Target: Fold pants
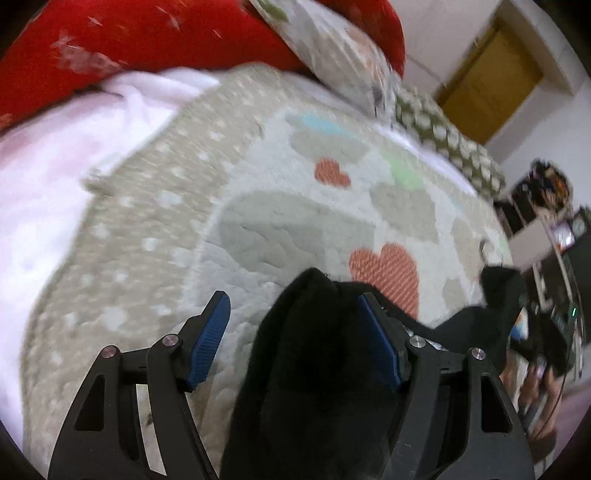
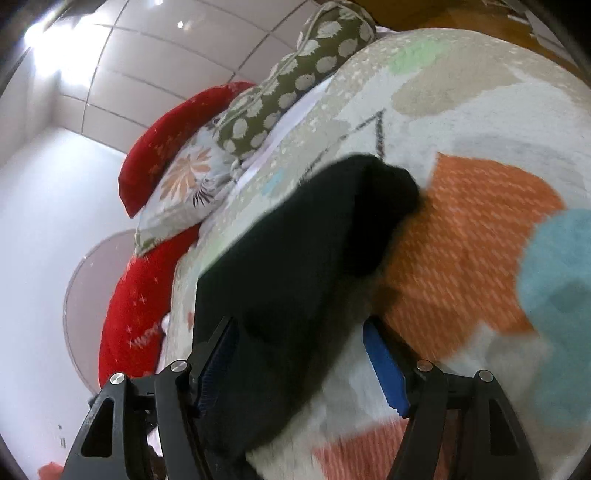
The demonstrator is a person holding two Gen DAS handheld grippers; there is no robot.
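Observation:
The black pants (image 1: 314,369) lie on a pale bedspread with orange hearts (image 1: 258,229). In the left wrist view my left gripper (image 1: 293,306) is open, and a bunched fold of the pants sits between its blue pads against the right pad (image 1: 380,347). In the right wrist view the pants (image 2: 295,266) stretch away from my right gripper (image 2: 299,332), which is open with cloth lying between its jaws, near the left pad (image 2: 218,365). Both views are motion-blurred.
Red cushions (image 1: 166,33), a floral pillow (image 2: 181,192) and an olive spotted pillow (image 2: 295,81) lie at the bed's head. A white-pink sheet (image 1: 48,177) is at the left. A yellow door (image 1: 491,81) and cluttered shelves (image 1: 546,229) stand to the right.

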